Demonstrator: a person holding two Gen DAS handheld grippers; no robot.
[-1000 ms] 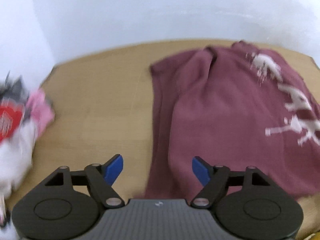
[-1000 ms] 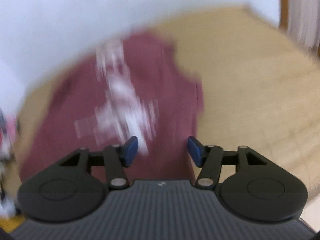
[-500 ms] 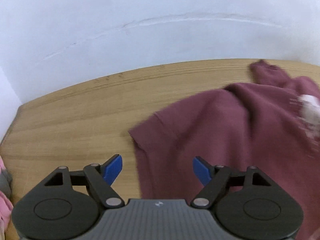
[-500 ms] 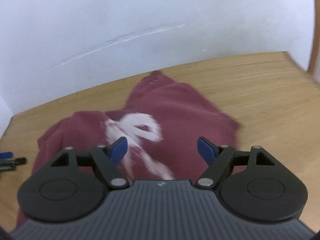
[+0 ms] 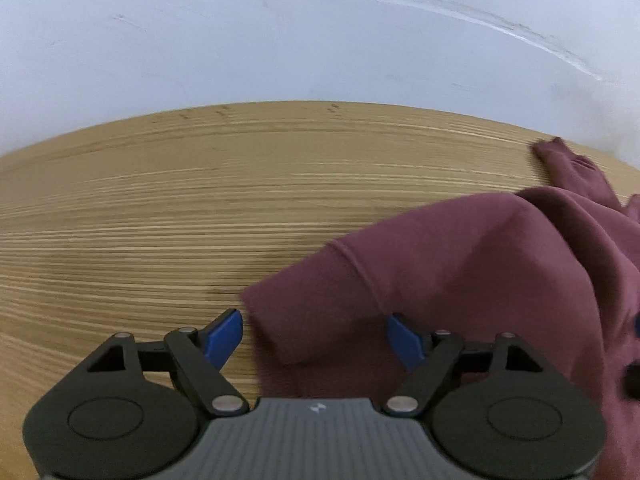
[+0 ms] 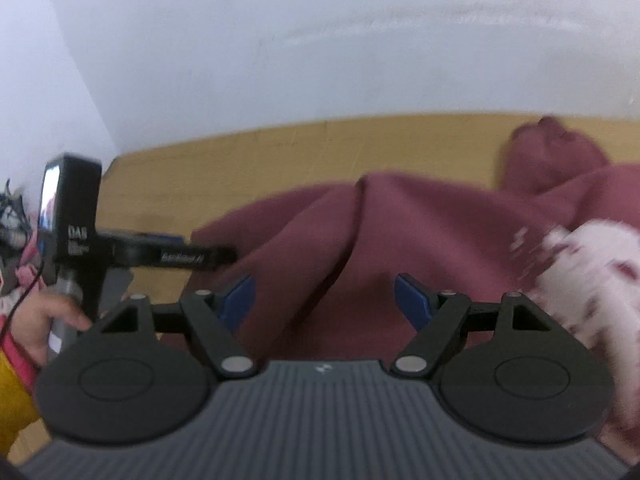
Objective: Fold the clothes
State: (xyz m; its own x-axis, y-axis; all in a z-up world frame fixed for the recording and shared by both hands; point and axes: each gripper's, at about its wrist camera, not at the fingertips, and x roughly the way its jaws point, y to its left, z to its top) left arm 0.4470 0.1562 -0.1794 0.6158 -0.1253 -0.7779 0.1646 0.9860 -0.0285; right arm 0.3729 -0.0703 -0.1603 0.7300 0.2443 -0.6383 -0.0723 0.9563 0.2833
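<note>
A maroon sweatshirt with a white print lies rumpled on the wooden table. In the left wrist view its sleeve cuff corner reaches between the blue pads of my left gripper, which stands open low over the table. In the right wrist view my right gripper is open too, just above a fold of the sweatshirt, with nothing pinched. The other gripper shows at the left of that view, held by a hand.
A white wall rises behind the table's far edge. Bare wood stretches across the left of the left wrist view. A pile of other clothes, pink and white, sits at the far left in the right wrist view.
Both grippers have dropped lower and closer to the sweatshirt. The left one moved up to the cuff corner; the right one swung left, off the print and over a fold. Both stayed open.
</note>
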